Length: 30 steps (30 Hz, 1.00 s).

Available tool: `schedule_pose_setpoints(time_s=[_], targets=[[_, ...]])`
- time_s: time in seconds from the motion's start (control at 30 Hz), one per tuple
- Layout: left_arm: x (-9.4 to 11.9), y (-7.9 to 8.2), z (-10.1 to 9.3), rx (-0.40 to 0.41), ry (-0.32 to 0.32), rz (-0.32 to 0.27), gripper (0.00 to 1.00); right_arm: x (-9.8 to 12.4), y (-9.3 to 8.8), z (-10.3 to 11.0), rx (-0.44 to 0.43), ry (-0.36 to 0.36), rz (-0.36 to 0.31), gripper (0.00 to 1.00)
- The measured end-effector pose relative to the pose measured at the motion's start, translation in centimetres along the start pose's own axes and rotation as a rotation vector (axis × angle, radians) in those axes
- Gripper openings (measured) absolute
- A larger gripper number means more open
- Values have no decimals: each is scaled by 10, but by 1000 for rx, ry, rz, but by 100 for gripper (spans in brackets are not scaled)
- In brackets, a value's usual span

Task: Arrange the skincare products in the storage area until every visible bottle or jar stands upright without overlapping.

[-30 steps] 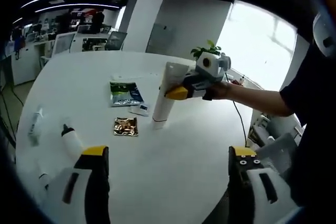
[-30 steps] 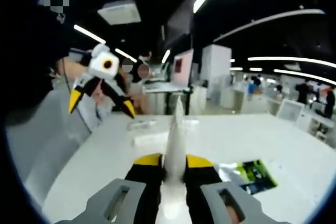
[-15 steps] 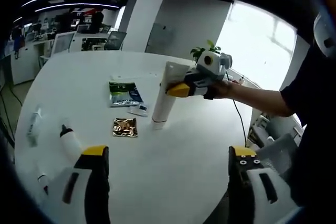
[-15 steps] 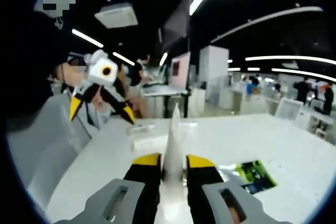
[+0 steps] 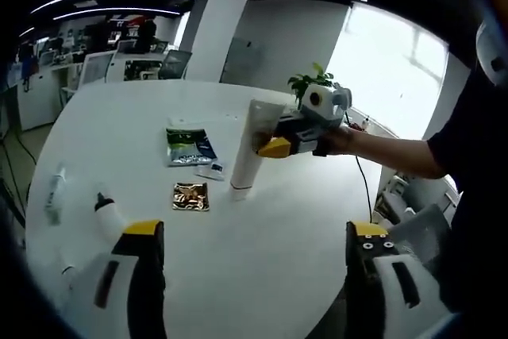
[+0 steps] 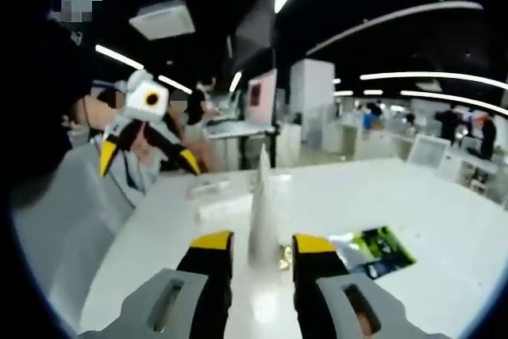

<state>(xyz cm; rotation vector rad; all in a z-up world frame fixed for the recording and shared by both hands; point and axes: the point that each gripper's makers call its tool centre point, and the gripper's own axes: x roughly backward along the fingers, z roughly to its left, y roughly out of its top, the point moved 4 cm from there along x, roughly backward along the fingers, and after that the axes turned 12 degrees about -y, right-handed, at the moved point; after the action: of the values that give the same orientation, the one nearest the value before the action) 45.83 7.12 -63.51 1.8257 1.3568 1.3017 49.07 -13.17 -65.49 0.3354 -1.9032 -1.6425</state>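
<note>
White tube (image 5: 248,147) stands cap-down on the bench (image 5: 262,236), right gripper (image 6: 257,245) spread around it, seemingly just released; left gripper (image 5: 254,232) waits open, empty, nearer the person.

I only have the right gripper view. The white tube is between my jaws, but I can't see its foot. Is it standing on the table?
Observer: Yes. In the left gripper view the white tube stands upright, cap down, on the table, with the right gripper at its upper part.
Operator: Anything lying flat that I'm missing?
Observer: A white bottle with a dark cap lies on its side beside a jaw of the left gripper.
Operator: Any more?
Observer: A pale tube lies flat further out, near the table's edge.
</note>
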Motion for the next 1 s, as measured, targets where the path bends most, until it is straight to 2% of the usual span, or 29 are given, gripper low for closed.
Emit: schedule_pose_setpoints(time_s=[0.37, 0.57, 0.8, 1.0], targets=[[13, 4, -3, -21, 38, 7, 91, 22, 2, -2, -51, -95, 39, 32], [20, 4, -10, -11, 42, 0, 93, 37, 1, 10, -70, -140, 73, 36], [32, 3, -18, -17, 54, 13, 92, 59, 1, 23, -78, -188, 135, 47], [41, -1, -26, -9, 63, 7, 91, 67, 3, 35, -109, -233, 152, 54]])
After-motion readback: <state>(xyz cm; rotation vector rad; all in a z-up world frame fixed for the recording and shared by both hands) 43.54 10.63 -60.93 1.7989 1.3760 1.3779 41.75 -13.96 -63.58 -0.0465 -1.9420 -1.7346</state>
